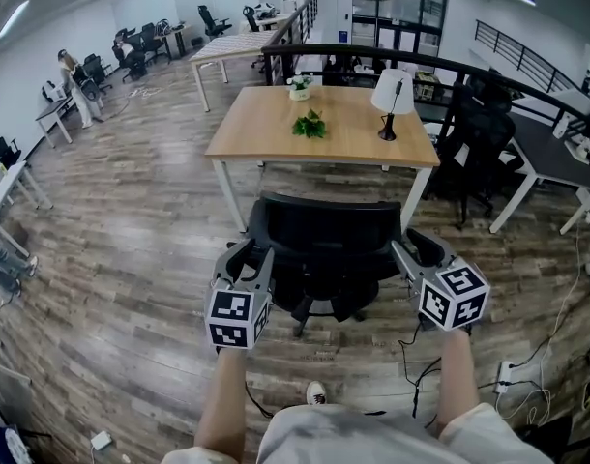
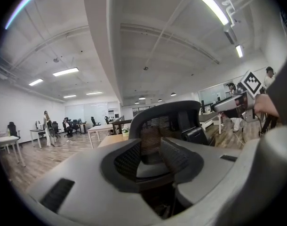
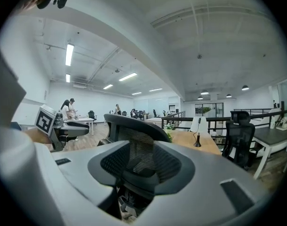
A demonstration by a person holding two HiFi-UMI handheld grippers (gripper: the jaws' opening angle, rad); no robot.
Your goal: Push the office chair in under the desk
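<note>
far left, a person [image 1: 78,87] stands at a row of desks, well apart from your work. your left gripper [image 1: 254,257] sits low at the left edge of the backrest of the black mesh office chair [image 1: 324,235]. its jaws stand apart, and the left gripper view shows the backrest's mesh in the gap ahead of them with neither pad pressing on it. the chair stands upright on the wood floor [image 1: 131,249], its back toward you, just in front of the near edge of the wooden desk [image 1: 261,133] and centred between the desk's white legs. the seat is hidden behind the backrest, so you cannot tell how far it reaches under the top. on the desk: a small green plant [image 1: 309,124] mid-top, a potted flower [image 1: 299,86] at the far edge, a white-shaded lamp [image 1: 393,95] to the right. your right gripper [image 1: 411,249] mirrors the left at the backrest's right edge, jaws likewise apart and clamping nothing. further right, another black chair [image 1: 481,141] stands beside a second desk.
</note>
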